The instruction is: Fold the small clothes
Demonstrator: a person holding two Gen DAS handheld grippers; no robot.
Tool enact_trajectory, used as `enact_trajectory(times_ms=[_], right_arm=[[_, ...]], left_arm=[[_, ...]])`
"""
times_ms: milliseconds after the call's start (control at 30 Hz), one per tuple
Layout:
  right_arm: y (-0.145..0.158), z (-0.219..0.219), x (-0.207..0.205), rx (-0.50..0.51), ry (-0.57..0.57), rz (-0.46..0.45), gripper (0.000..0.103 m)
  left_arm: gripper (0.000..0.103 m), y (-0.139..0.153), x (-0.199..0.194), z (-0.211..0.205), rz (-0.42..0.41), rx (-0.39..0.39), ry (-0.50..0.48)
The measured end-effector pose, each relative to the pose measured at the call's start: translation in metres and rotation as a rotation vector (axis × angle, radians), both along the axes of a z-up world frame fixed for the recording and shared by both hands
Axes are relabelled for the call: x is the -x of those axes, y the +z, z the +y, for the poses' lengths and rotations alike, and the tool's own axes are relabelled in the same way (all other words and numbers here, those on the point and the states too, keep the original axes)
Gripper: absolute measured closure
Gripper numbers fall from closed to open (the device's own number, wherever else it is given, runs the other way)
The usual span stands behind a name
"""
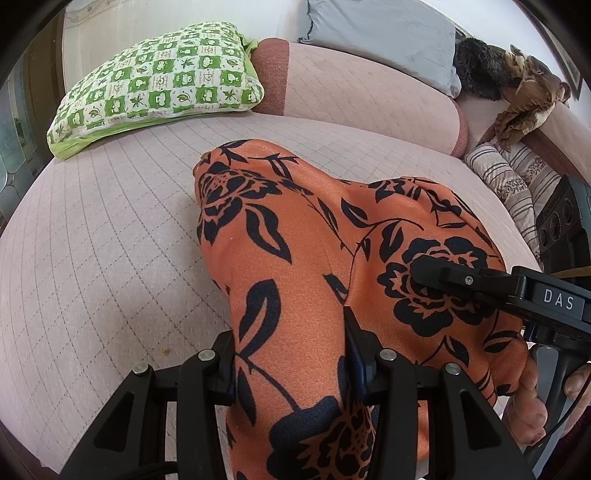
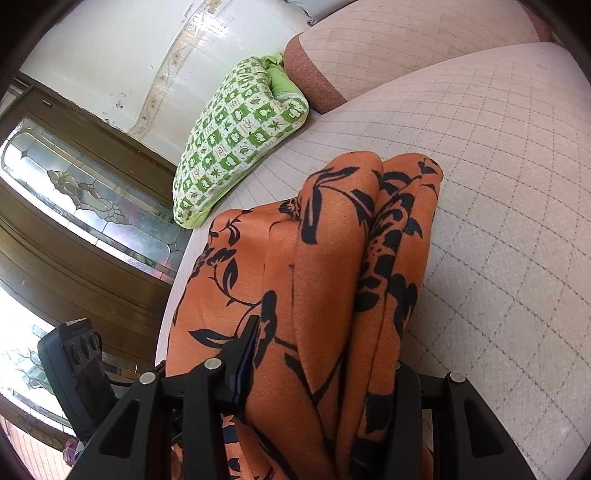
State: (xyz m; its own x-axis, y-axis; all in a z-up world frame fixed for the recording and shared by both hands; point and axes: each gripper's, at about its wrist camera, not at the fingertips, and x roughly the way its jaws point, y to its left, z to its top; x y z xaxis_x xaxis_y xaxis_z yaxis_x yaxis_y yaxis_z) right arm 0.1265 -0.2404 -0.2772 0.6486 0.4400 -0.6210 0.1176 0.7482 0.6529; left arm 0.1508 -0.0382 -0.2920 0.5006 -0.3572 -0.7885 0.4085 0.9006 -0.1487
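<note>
An orange garment (image 1: 303,258) with a black flower print lies bunched on the pink quilted sofa seat (image 1: 110,258). My left gripper (image 1: 290,332) is shut on a thick fold of it, cloth filling the gap between the jaws. In the right wrist view the garment (image 2: 325,258) hangs in long folds. My right gripper (image 2: 325,343) is shut on them, and cloth covers its right finger. The left wrist view also shows one of the right gripper's fingers (image 1: 436,273) lying over the cloth, with a person's hand (image 1: 528,402) on its handle.
A green-and-white checked pillow (image 1: 159,81) lies at the seat's far left, against the sofa backrest (image 1: 362,96). A grey cushion (image 1: 388,33), a plush toy (image 1: 524,92) and striped fabric (image 1: 513,177) sit far right. A wooden door with patterned glass (image 2: 81,199) stands beyond the seat edge.
</note>
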Motion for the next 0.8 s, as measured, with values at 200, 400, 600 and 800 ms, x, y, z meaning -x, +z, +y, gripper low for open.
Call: enact_trajectory(times_ms=[200,400,600,800], right_arm=[[-0.001,0.0,-0.002,0.004,0.002,0.007,0.056],[-0.003,0.002,-0.007,0.006,0.003,0.019,0.056],[-0.003,0.003,-0.011,0.005,0.002,0.024,0.056],[-0.004,0.004,-0.011,-0.003,-0.006,0.035,0.056]], left_arm=[[0.056,0.001,0.001,0.001,0.006,-0.003,0.0],[0.056,0.002,-0.001,0.001,0.02,-0.008,0.007],[0.056,0.004,-0.002,0.001,0.024,-0.009,0.013],[0.056,0.004,-0.004,0.0,0.031,-0.014,0.019]])
